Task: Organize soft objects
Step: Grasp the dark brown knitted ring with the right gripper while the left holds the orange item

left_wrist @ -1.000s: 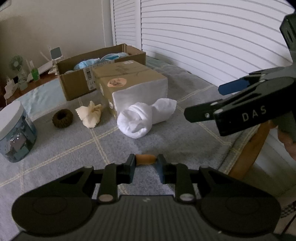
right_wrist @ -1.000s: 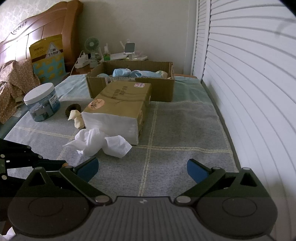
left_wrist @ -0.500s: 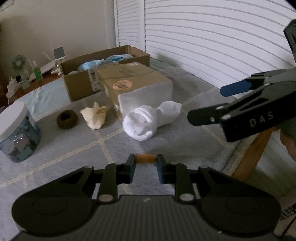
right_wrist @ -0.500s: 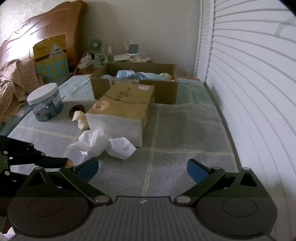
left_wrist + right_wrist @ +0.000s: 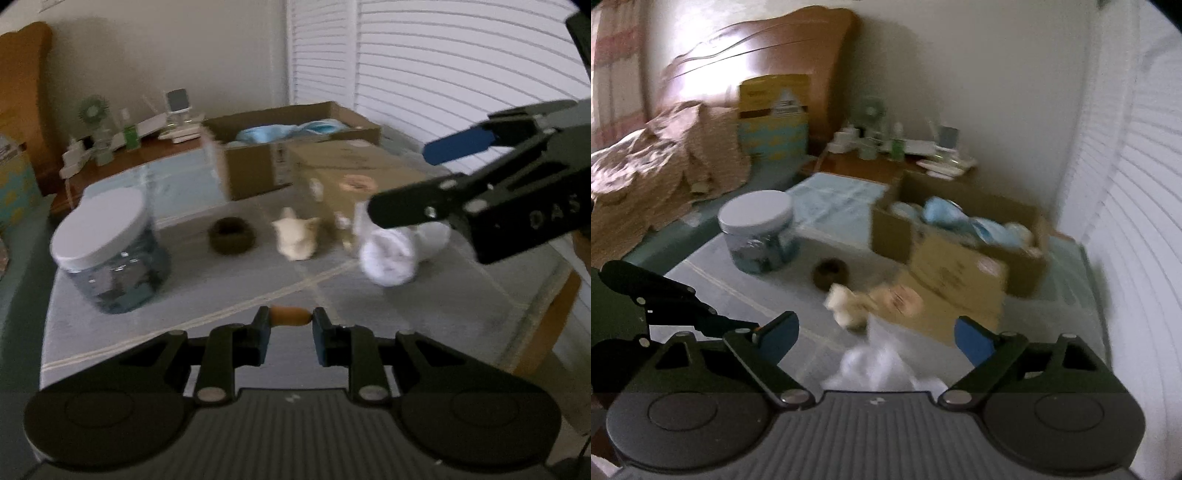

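Note:
My left gripper (image 5: pixel 290 325) is shut on a small orange-brown soft piece (image 5: pixel 290 315), held above the grey checked blanket (image 5: pixel 229 291). My right gripper (image 5: pixel 875 332) is wide and its jaws are closing; the crumpled white cloth (image 5: pixel 875 369) lies low between them, and the pads do not touch it. In the left wrist view the right gripper (image 5: pixel 399 184) hangs over that white cloth (image 5: pixel 391 254). A cream cloth (image 5: pixel 297 240) and a dark brown ring (image 5: pixel 231 240) lie to its left. The open cardboard box (image 5: pixel 258 170) holds blue soft things (image 5: pixel 266 134).
A brown tissue pack (image 5: pixel 956 280) lies in front of the box. A jar with a white lid (image 5: pixel 107 251) stands at the left. Behind are a cluttered bedside table (image 5: pixel 897 155), a headboard and a heap of patterned cloth (image 5: pixel 665 155). Slatted doors (image 5: pixel 1137 184) run along the right.
Both views are blurred and have swung. The right gripper has come forward over the white cloth and its jaws have narrowed a little. The left gripper still grips the orange-brown piece.

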{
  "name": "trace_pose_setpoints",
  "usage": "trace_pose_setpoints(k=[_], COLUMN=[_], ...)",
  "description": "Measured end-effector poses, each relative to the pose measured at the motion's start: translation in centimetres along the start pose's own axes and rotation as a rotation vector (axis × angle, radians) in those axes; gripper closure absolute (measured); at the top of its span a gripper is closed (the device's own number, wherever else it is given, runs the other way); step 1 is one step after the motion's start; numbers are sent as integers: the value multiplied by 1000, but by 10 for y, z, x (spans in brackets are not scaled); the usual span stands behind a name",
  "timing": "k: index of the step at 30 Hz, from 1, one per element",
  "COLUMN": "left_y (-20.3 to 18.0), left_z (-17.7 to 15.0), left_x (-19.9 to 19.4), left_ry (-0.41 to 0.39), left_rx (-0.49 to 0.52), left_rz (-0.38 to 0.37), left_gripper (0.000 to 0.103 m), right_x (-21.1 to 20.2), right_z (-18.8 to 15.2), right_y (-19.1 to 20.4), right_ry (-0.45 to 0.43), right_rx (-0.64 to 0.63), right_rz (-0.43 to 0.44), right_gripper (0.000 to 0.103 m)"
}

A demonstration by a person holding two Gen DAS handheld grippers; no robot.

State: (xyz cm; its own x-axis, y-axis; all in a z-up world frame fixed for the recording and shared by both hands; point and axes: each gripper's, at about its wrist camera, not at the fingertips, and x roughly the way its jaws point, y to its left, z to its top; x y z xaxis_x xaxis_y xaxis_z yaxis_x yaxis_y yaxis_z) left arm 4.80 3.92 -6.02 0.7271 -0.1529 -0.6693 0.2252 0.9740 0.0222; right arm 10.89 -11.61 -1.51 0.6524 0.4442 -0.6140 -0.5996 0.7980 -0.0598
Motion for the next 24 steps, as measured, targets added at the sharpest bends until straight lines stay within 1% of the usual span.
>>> trace_pose_setpoints(k=[3,5,6,7,9,12,14,16,18,21,24], left_y=[14,21,24,27,32,37,41,44,47,48,49], left_z=[-1,-2,-1,-1,-1,0,1,2,1,1,1], left_x=[-1,-2,-1,-1,-1,1,2,4,5,6,7], left_ry=[4,7,9,11,16,21,23,27,29,34,38], left_rx=[-26,-36,-40,-44,-50,-56,-63,-70,-77,-80,-81], left_rz=[14,19,22,24,25,24,21,23,20,22,21], left_gripper=[80,80,80,80,80,80,80,80,80,80,80], right_x=[19,31,41,48,66,92,106,122,134,148,158], right_z=[18,26,32,37,45,56,59,60,60,59,58], right_y=[11,17,20,22,25,27,28,30,31,32,33], right_ry=[15,20,27,33,53,87,110,145,174,204,231], right_rx=[-51,-82,-99,-109,-121,-124,-123,-125,-120,-113,-101], right_rz=[32,48,61,73,97,128,143,152,153,150,153], right_gripper=[16,16,18,21,23,24,25,31,32,34,41])
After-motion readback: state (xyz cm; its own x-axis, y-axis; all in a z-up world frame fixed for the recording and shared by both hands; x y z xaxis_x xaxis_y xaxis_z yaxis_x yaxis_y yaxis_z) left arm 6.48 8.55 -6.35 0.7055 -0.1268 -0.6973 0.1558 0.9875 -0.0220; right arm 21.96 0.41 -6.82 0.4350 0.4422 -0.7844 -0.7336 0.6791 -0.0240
